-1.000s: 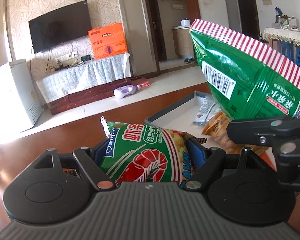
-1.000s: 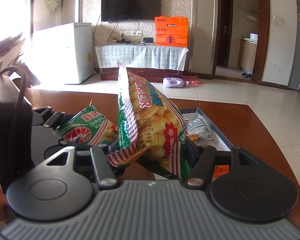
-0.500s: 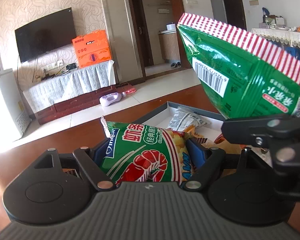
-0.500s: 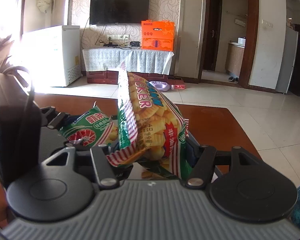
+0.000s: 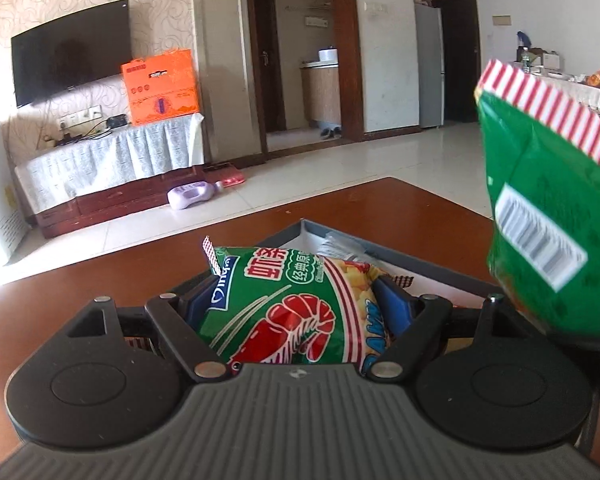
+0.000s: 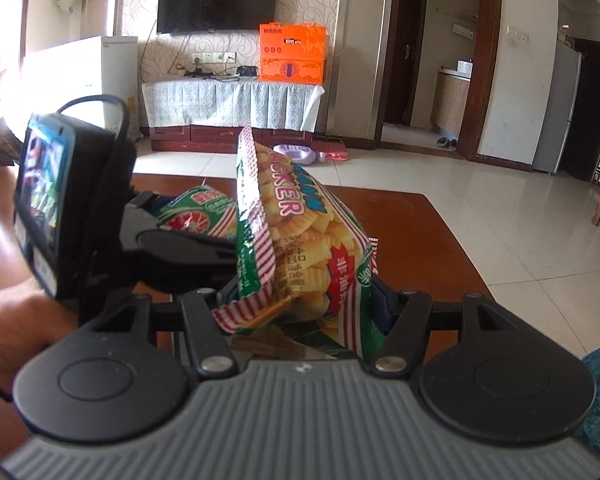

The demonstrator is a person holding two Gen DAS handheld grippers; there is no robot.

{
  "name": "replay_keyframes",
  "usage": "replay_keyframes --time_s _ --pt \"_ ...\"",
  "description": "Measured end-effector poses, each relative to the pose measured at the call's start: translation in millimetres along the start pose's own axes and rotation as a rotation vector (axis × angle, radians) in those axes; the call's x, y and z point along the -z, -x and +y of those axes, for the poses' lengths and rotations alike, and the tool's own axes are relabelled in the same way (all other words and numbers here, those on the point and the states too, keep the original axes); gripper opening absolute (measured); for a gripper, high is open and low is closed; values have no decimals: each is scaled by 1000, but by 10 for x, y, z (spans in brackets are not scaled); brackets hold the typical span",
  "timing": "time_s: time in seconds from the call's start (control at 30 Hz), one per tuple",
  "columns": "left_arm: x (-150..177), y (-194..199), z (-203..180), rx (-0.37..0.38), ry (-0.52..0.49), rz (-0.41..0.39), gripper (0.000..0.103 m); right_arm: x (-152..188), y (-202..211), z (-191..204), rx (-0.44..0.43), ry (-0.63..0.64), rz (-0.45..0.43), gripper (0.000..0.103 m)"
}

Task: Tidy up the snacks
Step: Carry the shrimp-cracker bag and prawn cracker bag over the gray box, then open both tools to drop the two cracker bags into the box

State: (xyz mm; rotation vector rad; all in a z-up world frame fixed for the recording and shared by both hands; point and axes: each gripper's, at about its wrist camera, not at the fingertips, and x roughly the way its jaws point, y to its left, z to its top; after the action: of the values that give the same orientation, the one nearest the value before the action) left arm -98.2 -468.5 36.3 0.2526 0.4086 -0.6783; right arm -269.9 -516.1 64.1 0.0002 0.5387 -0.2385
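Note:
My left gripper point(image 5: 296, 300) is shut on a green shrimp-cracker bag point(image 5: 288, 308) with a red prawn on it, held above the brown table. My right gripper point(image 6: 300, 300) is shut on a second green and yellow cracker bag point(image 6: 300, 240), which stands upright between its fingers. That bag's green back with a barcode shows at the right of the left wrist view point(image 5: 548, 216). The shrimp bag and the left gripper show at the left of the right wrist view point(image 6: 200, 212). A grey-rimmed tray point(image 5: 440, 268) with several snack packets lies just behind the left gripper.
The brown wooden table point(image 5: 100, 276) ends at the far side over a tiled floor. A purple bottle point(image 5: 190, 194) lies on the floor. A TV stand with an orange box point(image 6: 292, 58) stands against the far wall. The person's hand point(image 6: 16, 328) holds the left gripper.
Both views have swung to the right. The right gripper's bag has shifted to the right edge of the left wrist view. The tray has dropped out of the right wrist view.

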Motion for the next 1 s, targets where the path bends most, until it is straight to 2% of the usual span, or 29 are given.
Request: replay_keyframes --time_s 0.2,0.3,0.43,0.5,0.6,0.73,0.9,1.0 --pt "68 -247 -39 -4 -26 7 89 57 -101 -2 10 8 49 64" --pt "95 -320 17 -2 -14 16 89 129 -198 30 -2 2 107 64" --pt "134 -316 22 -11 -51 6 89 230 -332 159 -4 10 175 64" --pt "155 -268 40 -9 -64 6 89 228 -334 271 18 54 173 64" --pt "187 -232 144 -9 -77 10 89 238 -307 401 3 68 170 64" --pt "220 -196 356 -17 -68 13 92 277 -248 630 -6 162 171 64" --pt "180 -165 366 -24 -65 20 96 327 -161 772 83 320 158 62" --pt "153 -159 352 -28 -71 31 97 330 -138 762 99 341 157 64"
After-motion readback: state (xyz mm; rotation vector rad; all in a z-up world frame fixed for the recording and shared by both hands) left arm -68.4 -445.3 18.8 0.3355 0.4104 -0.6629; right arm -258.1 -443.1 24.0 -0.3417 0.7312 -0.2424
